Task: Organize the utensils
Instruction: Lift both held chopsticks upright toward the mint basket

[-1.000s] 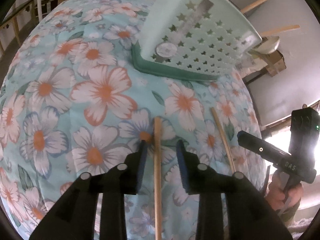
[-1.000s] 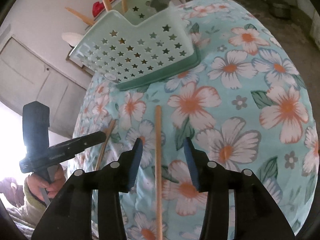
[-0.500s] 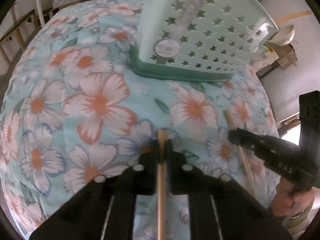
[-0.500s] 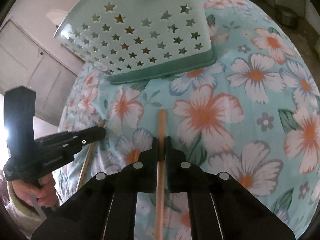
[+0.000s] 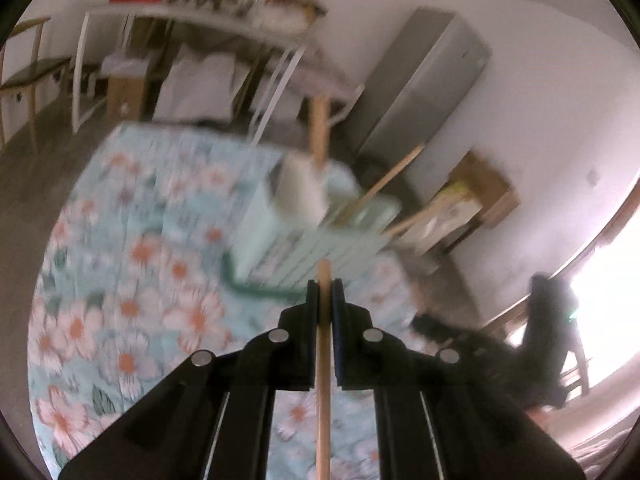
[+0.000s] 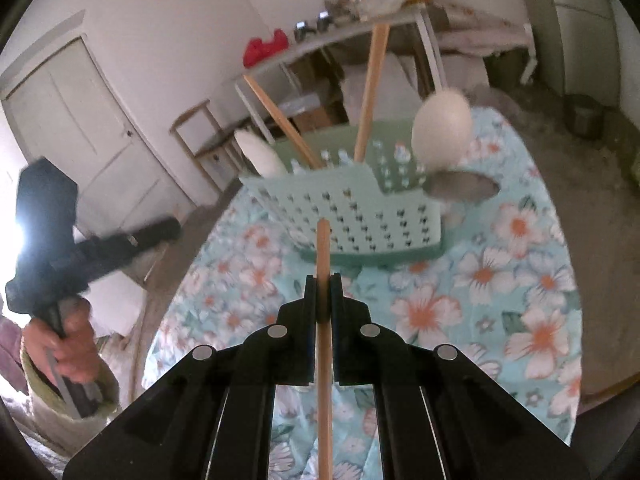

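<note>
- Since the earlier frames, both sets of jaws have closed on the wooden handles that lay on the flowered counter (image 6: 500, 280) and lifted them clear of it.
- The left gripper (image 5: 325, 292) clamps one wooden handle (image 5: 323, 360); its far end sticks out just past the fingertips.
- The right gripper (image 6: 323, 288) clamps the other wooden handle (image 6: 323, 320) likewise.
- Beyond stands the mint star-holed utensil basket (image 6: 360, 220), with wooden-handled spatulas (image 6: 372, 92) upright inside.
</note>
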The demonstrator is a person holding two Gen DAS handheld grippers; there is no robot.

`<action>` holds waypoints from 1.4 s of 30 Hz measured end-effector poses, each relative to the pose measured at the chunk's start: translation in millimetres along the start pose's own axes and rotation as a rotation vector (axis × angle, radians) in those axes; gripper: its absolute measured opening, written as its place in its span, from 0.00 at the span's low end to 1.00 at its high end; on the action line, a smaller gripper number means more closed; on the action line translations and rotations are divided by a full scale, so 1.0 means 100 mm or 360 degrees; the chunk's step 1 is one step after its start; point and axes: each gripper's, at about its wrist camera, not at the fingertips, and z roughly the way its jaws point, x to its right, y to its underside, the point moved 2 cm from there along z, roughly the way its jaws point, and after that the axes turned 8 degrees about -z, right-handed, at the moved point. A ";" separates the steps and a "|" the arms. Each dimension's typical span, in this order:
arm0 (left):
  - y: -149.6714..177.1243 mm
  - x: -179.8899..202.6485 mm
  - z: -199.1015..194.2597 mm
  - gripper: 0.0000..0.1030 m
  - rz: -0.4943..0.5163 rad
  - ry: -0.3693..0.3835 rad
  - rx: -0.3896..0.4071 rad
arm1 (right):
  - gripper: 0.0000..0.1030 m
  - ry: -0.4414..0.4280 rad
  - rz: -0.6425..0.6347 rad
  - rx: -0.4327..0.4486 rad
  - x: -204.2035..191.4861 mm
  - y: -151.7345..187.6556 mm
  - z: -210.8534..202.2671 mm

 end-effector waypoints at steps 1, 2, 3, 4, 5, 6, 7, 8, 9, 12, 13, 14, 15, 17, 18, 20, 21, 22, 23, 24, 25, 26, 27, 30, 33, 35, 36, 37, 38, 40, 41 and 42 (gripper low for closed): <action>-0.06 0.07 -0.05 0.06 0.0017 0.0025 0.0033 | 0.05 0.0002 0.0006 0.0020 0.01 -0.01 -0.05; -0.11 0.12 -0.10 0.06 0.0031 0.0045 0.0063 | 0.05 0.0002 0.0012 0.0029 0.01 -0.01 -0.07; -0.19 0.21 -0.13 0.06 0.0051 0.0070 0.0110 | 0.05 0.0002 0.0021 0.0039 0.02 -0.02 -0.08; -0.27 0.30 -0.16 0.06 0.0080 0.0089 0.0156 | 0.05 0.0003 0.0026 0.0043 0.01 -0.03 -0.06; -0.35 0.34 -0.18 0.06 0.0099 0.0103 0.0190 | 0.05 0.0003 0.0029 0.0048 -0.01 -0.04 -0.03; -0.43 0.42 -0.24 0.06 0.0120 0.0124 0.0246 | 0.05 0.0005 0.0027 0.0054 -0.01 -0.04 -0.04; -0.49 0.46 -0.29 0.06 0.0132 0.0147 0.0283 | 0.05 0.0007 0.0024 0.0058 0.00 -0.04 -0.04; -0.56 0.52 -0.34 0.06 0.0148 0.0177 0.0327 | 0.05 0.0012 0.0020 0.0061 0.00 -0.04 -0.06; -0.65 0.60 -0.38 0.06 0.0175 0.0209 0.0403 | 0.05 0.0019 0.0017 0.0066 0.00 -0.04 -0.06; -0.84 0.71 -0.38 0.06 0.0198 0.0202 0.0540 | 0.05 0.0011 0.0028 0.0076 0.06 -0.04 -0.10; -0.92 0.72 -0.36 0.06 0.0173 0.0206 0.0569 | 0.05 0.0011 0.0033 0.0079 0.07 -0.04 -0.11; -1.01 0.72 -0.32 0.06 0.0137 0.0217 0.0601 | 0.05 0.0007 0.0040 0.0080 0.08 -0.04 -0.10; -1.08 0.73 -0.31 0.06 0.0111 0.0226 0.0633 | 0.05 0.0001 0.0047 0.0081 0.10 -0.05 -0.10; -1.18 0.74 -0.30 0.06 0.0082 0.0249 0.0694 | 0.05 0.0003 0.0049 0.0081 0.12 -0.06 -0.10; -1.26 0.76 -0.28 0.06 0.0056 0.0272 0.0740 | 0.05 0.0006 0.0051 0.0081 0.12 -0.06 -0.10; -1.35 0.79 -0.28 0.06 0.0021 0.0309 0.0811 | 0.05 0.0008 0.0063 0.0081 0.16 -0.08 -0.10; -1.38 0.79 -0.27 0.06 0.0010 0.0315 0.0839 | 0.05 0.0012 0.0072 0.0083 0.19 -0.09 -0.10; -1.43 0.80 -0.26 0.06 -0.0007 0.0315 0.0874 | 0.05 0.0012 0.0076 0.0085 0.20 -0.09 -0.10; -1.47 0.81 -0.25 0.06 -0.0018 0.0316 0.0890 | 0.05 0.0013 0.0082 0.0090 0.22 -0.11 -0.10; -1.53 0.81 -0.22 0.06 -0.0038 0.0309 0.0923 | 0.05 0.0014 0.0087 0.0093 0.24 -0.11 -0.10; -1.56 0.82 -0.22 0.06 -0.0045 0.0294 0.0947 | 0.05 0.0012 0.0090 0.0093 0.25 -0.12 -0.09; -1.60 0.82 -0.18 0.06 -0.0058 0.0266 0.0987 | 0.05 0.0012 0.0092 0.0092 0.27 -0.12 -0.08; -1.63 0.81 -0.16 0.06 -0.0074 0.0254 0.1008 | 0.05 0.0014 0.0096 0.0088 0.28 -0.12 -0.07; -1.71 0.75 -0.01 0.06 -0.0123 0.0205 0.1061 | 0.05 0.0007 0.0110 0.0068 0.33 -0.11 -0.01; -1.71 0.69 0.18 0.06 -0.0135 0.0138 0.1072 | 0.05 0.0005 0.0125 0.0059 0.38 -0.11 0.03; -1.71 0.62 0.31 0.06 -0.0158 0.0101 0.1071 | 0.05 0.0007 0.0137 0.0056 0.42 -0.12 0.05; -1.70 0.59 0.36 0.06 -0.0167 0.0084 0.1074 | 0.05 0.0006 0.0145 0.0054 0.44 -0.12 0.06; -1.70 0.57 0.42 0.06 -0.0170 0.0075 0.1073 | 0.05 0.0006 0.0151 0.0052 0.45 -0.12 0.07; -1.70 0.55 0.46 0.06 -0.0169 0.0057 0.1075 | 0.05 0.0004 0.0155 0.0052 0.47 -0.13 0.08; -1.69 0.54 0.52 0.06 -0.0158 0.0036 0.1091 | 0.05 -0.0001 0.0161 0.0050 0.49 -0.13 0.10; -1.68 0.54 0.55 0.06 -0.0145 0.0018 0.1107 | 0.05 -0.0005 0.0166 0.0046 0.50 -0.12 0.11; -1.65 0.55 0.57 0.06 -0.0135 0.0007 0.1118 | 0.05 -0.0008 0.0170 0.0044 0.51 -0.12 0.13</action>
